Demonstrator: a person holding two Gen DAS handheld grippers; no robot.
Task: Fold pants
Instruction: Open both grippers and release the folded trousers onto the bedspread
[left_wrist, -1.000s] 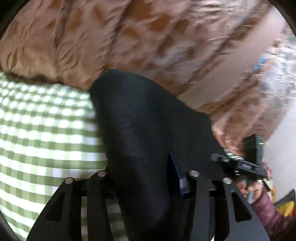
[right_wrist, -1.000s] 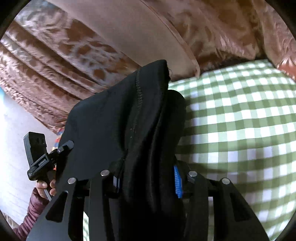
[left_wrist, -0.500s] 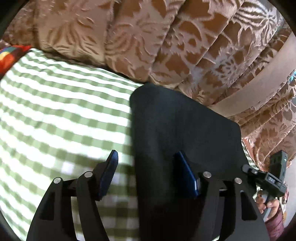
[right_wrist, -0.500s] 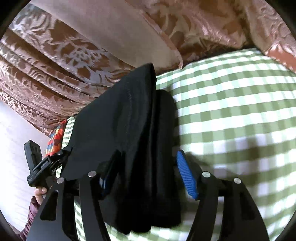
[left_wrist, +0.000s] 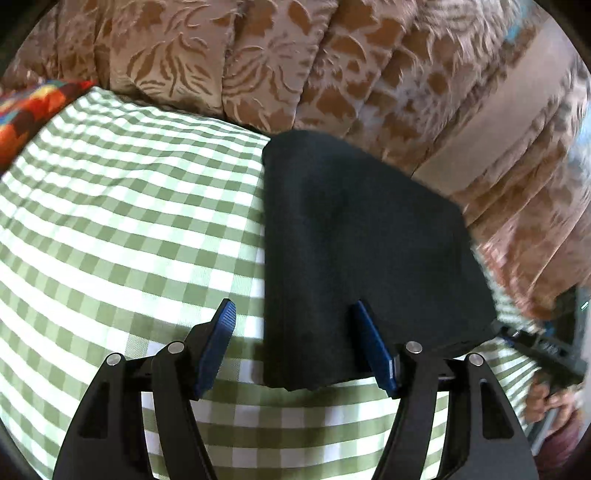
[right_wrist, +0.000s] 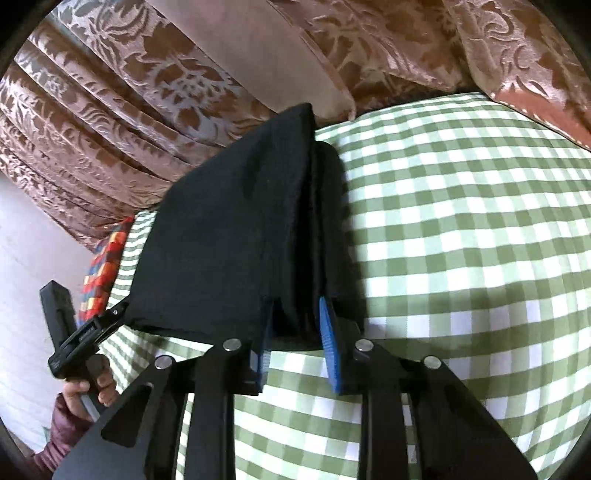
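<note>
The black pants (left_wrist: 362, 236) lie folded into a thick pad on the green checked cloth (left_wrist: 129, 221). My left gripper (left_wrist: 293, 310) is open at their near left corner. The left edge of the fabric lies between its blue pads (left_wrist: 221, 328) without being pressed. In the right wrist view the pants (right_wrist: 236, 229) show a stack of folded layers along their right edge. My right gripper (right_wrist: 295, 306) is closing its jaws on the near end of that stack, and the fabric fills the gap between its pads (right_wrist: 328, 343).
Brown patterned curtains (left_wrist: 258, 62) hang close behind the checked cloth. A bright multicoloured cloth (left_wrist: 26, 110) lies at its far left corner. Each view shows the other gripper's handle and the hand that holds it (right_wrist: 88, 387) beside the pants.
The pants came down from hanging in both grippers to lie flat on the cloth. The left jaws opened off the fabric. The right jaws opened, then narrowed on the near edge.
</note>
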